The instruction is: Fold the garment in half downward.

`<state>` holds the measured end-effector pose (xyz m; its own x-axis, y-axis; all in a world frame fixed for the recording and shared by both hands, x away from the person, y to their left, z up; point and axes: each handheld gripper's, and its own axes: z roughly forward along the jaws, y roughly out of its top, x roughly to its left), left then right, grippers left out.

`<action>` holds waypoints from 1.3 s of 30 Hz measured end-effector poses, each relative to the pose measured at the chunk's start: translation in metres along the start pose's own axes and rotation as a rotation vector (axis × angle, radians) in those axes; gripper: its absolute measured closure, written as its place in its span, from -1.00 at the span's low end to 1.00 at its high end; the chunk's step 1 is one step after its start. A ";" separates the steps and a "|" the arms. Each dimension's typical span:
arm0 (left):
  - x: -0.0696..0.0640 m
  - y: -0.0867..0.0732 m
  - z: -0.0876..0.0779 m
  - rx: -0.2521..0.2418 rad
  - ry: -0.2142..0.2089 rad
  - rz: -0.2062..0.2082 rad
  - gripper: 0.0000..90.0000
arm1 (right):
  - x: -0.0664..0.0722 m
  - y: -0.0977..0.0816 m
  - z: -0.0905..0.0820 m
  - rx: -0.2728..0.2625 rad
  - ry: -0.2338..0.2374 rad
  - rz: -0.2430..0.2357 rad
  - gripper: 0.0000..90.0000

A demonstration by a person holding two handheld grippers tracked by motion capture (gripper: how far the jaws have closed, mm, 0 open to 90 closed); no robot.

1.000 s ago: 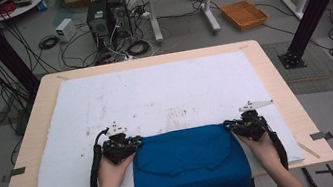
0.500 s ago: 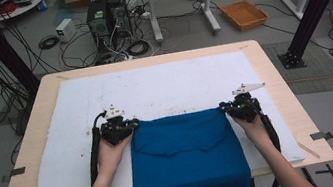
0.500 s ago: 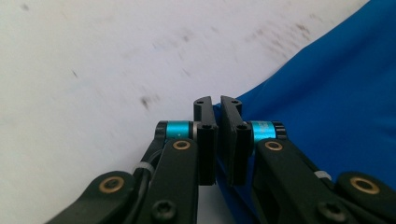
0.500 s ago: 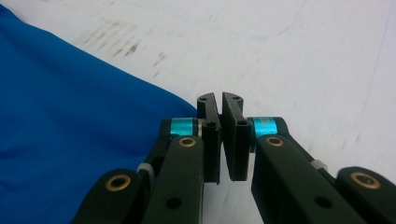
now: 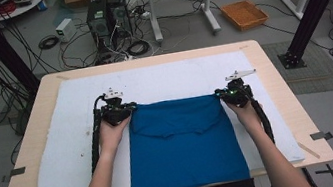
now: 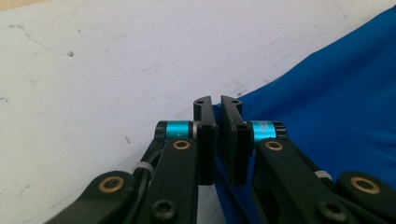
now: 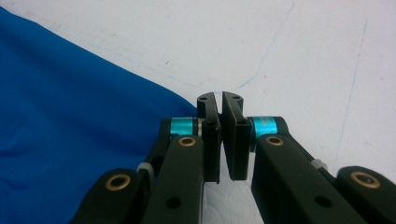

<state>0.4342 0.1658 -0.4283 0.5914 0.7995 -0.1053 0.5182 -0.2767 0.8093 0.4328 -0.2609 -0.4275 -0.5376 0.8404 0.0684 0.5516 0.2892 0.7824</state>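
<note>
Two grippers hold the far edge of a blue cloth [image 5: 185, 143] that lies on the white mat [image 5: 63, 160] covering the wooden surface [image 5: 33, 125]. The left gripper [image 5: 129, 110] sits at the cloth's far left corner, the right gripper [image 5: 220, 96] at its far right corner, with the edge between them drawn straight. In the left gripper view the fingers [image 6: 205, 140] are closed with blue fabric pinched in the narrow slit between them. In the right gripper view the fingers [image 7: 233, 140] are closed as well; the cloth's corner reaches in at their left side, and it seems caught between them, though the pinch itself is hard to make out. The cloth spreads flat from the grippers toward the person, its near edge hanging at the surface's near rim, and a folded seam crosses its upper part. Both forearms [image 5: 103, 184] come in from the bottom of the high view.
</note>
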 end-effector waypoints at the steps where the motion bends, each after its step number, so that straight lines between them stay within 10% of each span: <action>1: 0.000 0.000 0.001 0.000 0.005 0.002 0.89 | -0.001 0.001 0.001 -0.004 0.001 -0.006 0.92; 11: 0.003 -0.002 0.003 0.014 0.025 -0.011 0.84 | -0.001 0.010 0.010 0.007 -0.004 -0.020 0.91; 15: 0.004 -0.001 -0.003 0.005 0.055 -0.028 0.49 | 0.001 0.009 0.009 0.005 -0.027 -0.015 0.68; 21: 0.004 -0.009 -0.026 -0.034 0.002 -0.088 0.24 | 0.003 0.002 -0.013 -0.043 -0.021 0.034 0.47; 29: -0.011 -0.031 -0.043 0.051 -0.105 -0.175 0.15 | 0.019 -0.017 -0.043 -0.071 0.009 0.039 0.40; 39: -0.019 -0.038 -0.036 0.098 -0.089 -0.226 0.23 | 0.023 -0.038 -0.050 -0.072 0.046 0.089 0.37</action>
<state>0.3810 0.1809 -0.4366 0.5033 0.7980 -0.3315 0.6986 -0.1500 0.6996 0.3678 -0.2754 -0.4243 -0.5182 0.8390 0.1661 0.5516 0.1794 0.8146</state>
